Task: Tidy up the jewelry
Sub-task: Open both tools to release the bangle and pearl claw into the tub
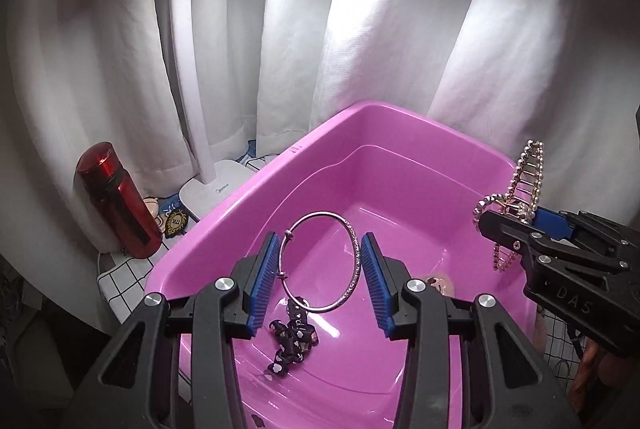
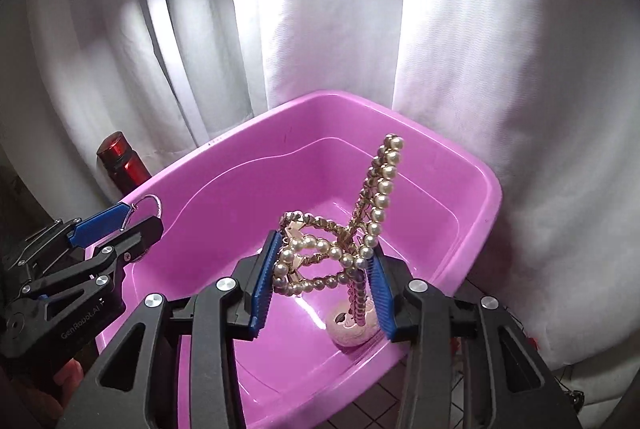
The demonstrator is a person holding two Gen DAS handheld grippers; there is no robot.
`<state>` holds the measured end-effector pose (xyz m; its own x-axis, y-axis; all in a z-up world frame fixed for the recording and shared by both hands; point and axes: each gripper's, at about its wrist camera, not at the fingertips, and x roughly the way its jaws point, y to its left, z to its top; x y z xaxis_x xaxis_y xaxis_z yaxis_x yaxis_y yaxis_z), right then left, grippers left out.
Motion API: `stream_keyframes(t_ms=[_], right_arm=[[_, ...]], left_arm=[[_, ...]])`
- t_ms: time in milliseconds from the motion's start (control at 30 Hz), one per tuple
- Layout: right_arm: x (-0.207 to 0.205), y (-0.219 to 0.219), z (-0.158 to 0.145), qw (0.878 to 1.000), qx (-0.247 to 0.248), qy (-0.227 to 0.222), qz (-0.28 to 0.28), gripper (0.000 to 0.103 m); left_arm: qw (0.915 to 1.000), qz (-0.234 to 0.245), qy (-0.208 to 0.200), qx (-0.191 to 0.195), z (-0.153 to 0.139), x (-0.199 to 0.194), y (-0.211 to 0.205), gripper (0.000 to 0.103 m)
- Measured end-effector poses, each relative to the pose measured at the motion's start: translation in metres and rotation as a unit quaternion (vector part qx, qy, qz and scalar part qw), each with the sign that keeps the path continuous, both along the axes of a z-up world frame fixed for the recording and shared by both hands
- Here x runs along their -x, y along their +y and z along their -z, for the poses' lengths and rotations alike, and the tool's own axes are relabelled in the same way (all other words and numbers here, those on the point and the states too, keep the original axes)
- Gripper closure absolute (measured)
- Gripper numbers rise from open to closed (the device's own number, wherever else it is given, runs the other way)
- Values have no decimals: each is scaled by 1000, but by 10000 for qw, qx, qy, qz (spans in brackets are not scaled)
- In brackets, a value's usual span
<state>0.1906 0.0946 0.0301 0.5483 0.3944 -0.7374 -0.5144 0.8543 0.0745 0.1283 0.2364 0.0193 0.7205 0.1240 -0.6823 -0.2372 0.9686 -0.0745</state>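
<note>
Over the glossy pink plastic tub [image 1: 240, 205], the left gripper [image 1: 319, 269] jaws pinch a thin silver bangle [image 1: 320, 261] across its width while, at three o'clock, the right gripper [image 2: 325, 283] jaws clamp a gold-and-pearl hair clip [image 2: 340, 229], both seemingly poised for dropping inside

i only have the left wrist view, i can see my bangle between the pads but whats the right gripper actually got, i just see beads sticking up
Observer: The right gripper is shut on a pearl hair clip, gold frame with rows of pearls, one arm pointing up.
Operator: is it over the tub or outside it
Observer: Over the pink tub, near its right side, held above the floor.
Operator: anything under it
Observer: Yes, a pale pink rounded item lies on the tub floor right below the clip; I cannot tell what it is.
</note>
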Motion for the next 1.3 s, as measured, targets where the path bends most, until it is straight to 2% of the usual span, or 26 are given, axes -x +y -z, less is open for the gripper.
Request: stream_keyframes(t_ms=[200,300,433,500,533,633,967,1300], right_arm=[[-21,12,16,9994,189,269,106,63],[-28,10,17,9991,215,246,274,63],[-31,6,15,9987,235,254,385,62],[-29,5,15,9986,240,253,408,58],[-28,5,15,9985,243,240,419,57],[-26,4,14,9985,252,217,434,57],[-21,0,8,9985,180,202,482,57],[-9,-7,-4,9985,131,30,538,55]], left_arm=[[9996,-95,280,-19,17,-12,7,62],[9986,-160,502,52,26,-17,12,61],[9980,-229,581,34,29,-17,15,59],[9979,-242,592,27,28,-16,14,39],[9980,-273,569,9,26,-15,14,21],[9985,-303,459,-37,21,-10,14,20],[9972,-412,626,-53,19,-4,13,18],[9975,-423,539,-154,5,12,6,16]])
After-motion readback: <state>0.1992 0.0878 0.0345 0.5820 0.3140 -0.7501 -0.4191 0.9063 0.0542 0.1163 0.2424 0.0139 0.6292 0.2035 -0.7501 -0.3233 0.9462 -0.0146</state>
